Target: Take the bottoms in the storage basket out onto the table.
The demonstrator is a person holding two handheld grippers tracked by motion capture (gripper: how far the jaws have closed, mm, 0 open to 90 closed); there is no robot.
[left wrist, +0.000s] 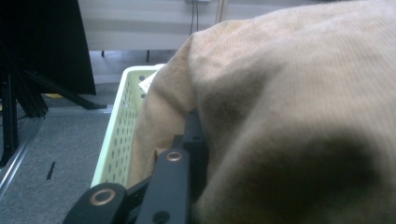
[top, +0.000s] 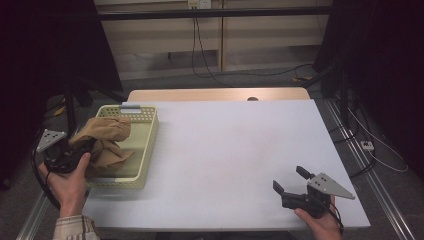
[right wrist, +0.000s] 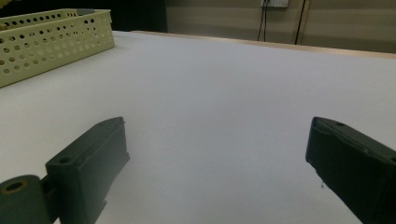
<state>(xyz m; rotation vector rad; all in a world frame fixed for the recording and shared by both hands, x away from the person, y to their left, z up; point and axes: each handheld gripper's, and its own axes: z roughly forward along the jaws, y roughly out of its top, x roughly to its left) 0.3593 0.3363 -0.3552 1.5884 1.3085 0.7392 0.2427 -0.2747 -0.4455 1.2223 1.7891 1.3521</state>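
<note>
the left gripper [top: 82,150] pinches the tan cloth [top: 105,137] bunched in the yellow basket [top: 145,150] at the table's [top: 225,150] left, seemingly to lift it, while the right gripper [top: 290,182] waits with jaws spread.

Left claw [top: 82,150] is black, a grey three-cornered plate on top; right claw [top: 291,181] matches, blocky black jaws, brass-ringed pivot screws; a checked sleeve [top: 75,227] covers the left wrist.
</note>
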